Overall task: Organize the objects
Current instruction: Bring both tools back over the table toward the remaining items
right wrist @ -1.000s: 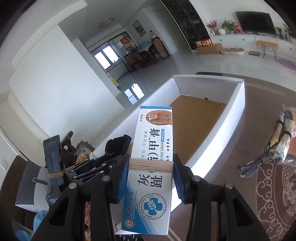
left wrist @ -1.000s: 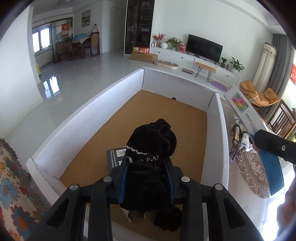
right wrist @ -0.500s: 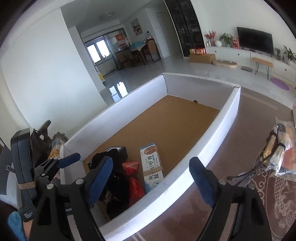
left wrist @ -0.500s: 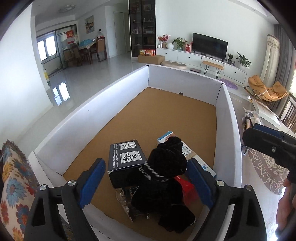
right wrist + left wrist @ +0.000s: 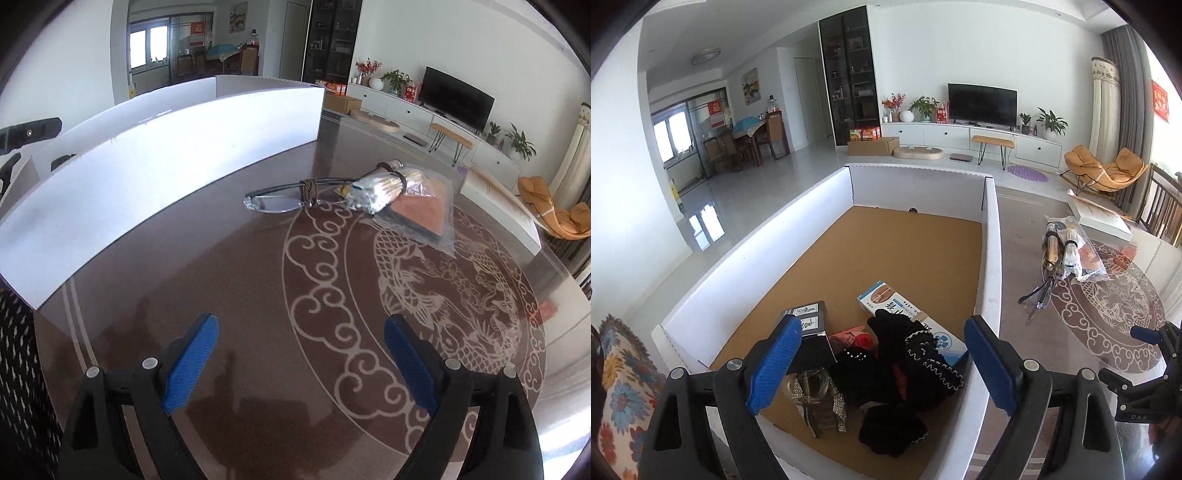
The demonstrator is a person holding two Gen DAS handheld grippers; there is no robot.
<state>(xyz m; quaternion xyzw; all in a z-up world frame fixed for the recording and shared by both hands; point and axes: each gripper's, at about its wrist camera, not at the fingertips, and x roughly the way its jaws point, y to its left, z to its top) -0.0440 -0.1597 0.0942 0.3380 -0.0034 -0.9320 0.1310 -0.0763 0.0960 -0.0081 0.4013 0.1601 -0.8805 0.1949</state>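
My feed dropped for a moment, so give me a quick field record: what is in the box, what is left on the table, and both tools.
box: white walls, brown floor, standing on the table
in box: black carton, nail cream carton, red packet, black fabric, clear studded item
on table: glasses, bagged bundle
left tool: open above the pile, gripping nothing
right tool: jaws opening over bare table, nothing between them

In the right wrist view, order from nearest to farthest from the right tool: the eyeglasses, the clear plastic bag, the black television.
1. Eyeglasses, ahead on the table, slightly left.
2. Clear plastic bag, just behind them, to the right.
3. Black television, across the room, upper right.
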